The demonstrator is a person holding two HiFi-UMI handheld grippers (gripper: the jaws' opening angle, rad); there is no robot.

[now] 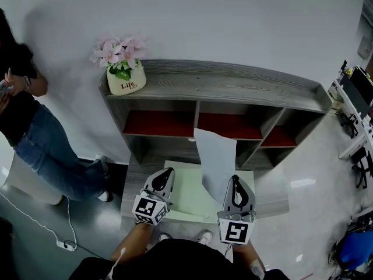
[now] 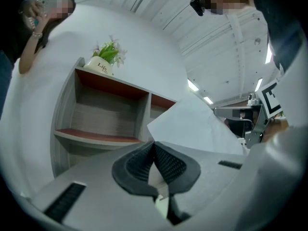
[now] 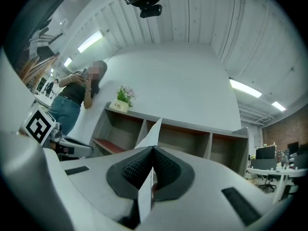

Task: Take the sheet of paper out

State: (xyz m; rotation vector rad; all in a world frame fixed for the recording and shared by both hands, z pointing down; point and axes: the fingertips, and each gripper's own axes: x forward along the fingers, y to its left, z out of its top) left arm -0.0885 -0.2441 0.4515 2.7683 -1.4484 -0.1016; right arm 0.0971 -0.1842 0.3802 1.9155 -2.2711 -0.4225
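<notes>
Before the shelf (image 1: 233, 86), right tool (image 1: 235, 181) pinches upright paper (image 1: 217, 156); left tool (image 1: 167, 172) pinches green folder (image 1: 187, 198).

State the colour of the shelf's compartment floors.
Floors are red; clearest in the head view.

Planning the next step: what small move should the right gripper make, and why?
Probably draw the white sheet rightward, off the green folder: the right gripper pinches it upright, its lower edge over the folder that the left gripper grips.
</notes>
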